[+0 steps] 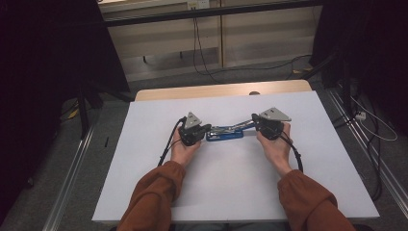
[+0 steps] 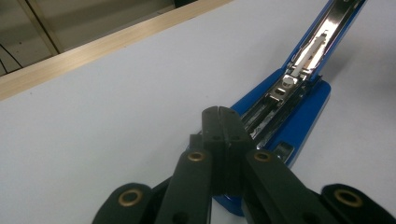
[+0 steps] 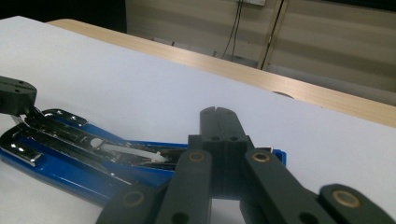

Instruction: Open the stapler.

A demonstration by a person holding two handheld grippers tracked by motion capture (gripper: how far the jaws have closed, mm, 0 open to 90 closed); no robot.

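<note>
The person's forearms enter from the near edge. The left gripper [image 1: 198, 132] and right gripper [image 1: 263, 126], each with jaws pressed together, flank a blue stapler [image 1: 224, 133] mid-tabletop [image 1: 154, 187]. Its long axis runs between them, hinged open, metal arm rising toward the right gripper. Whether either jaw pair pinches it cannot be told.

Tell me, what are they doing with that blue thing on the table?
A person sits at a white table with a hand-held gripper in each hand, working on a blue stapler in the middle. The stapler is flipped open, so its shiny metal track shows. The left hand-held gripper has its jaws pressed together over one end of the stapler. The right hand-held gripper is also shut, over the lifted top arm at the other end. Whether either one really pinches the stapler is hard to tell.
</note>
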